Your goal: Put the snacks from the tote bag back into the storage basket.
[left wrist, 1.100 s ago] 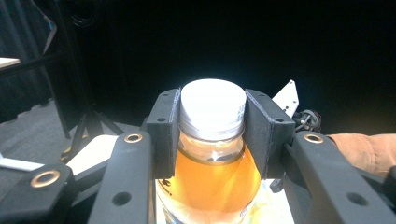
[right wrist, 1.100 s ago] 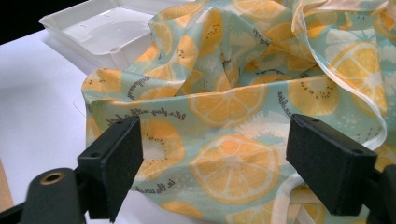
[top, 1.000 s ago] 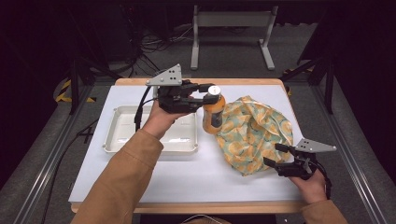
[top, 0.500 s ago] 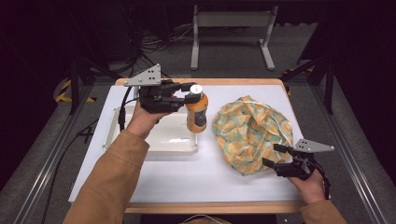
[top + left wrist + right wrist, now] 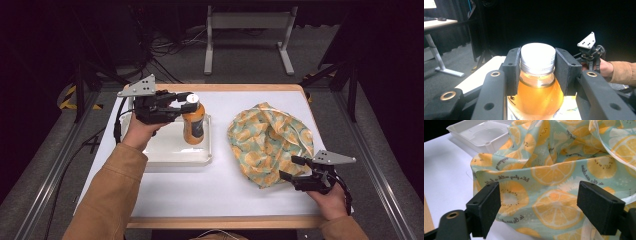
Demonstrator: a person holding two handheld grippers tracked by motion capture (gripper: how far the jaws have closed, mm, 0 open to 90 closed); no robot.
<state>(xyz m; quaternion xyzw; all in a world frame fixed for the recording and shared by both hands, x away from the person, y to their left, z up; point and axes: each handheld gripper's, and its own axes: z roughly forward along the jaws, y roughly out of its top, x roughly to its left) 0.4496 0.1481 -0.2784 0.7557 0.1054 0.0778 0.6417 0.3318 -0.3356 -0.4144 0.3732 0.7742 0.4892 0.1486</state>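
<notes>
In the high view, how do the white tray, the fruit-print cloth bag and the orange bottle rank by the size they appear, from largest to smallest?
1. White tray and fruit-print cloth bag: they look about alike in spread, so I would not rank one above the other.
2. Orange bottle: clearly the smallest, held over the tray by the left gripper.

Two tools are counted: the left tool and the right tool. One orange bottle with one white cap is seen between the left tool's jaws. One white tray is counted beneath that tool. One lemon-printed cloth bag is seen just ahead of the right tool. One desk is counted under both tools.
</notes>
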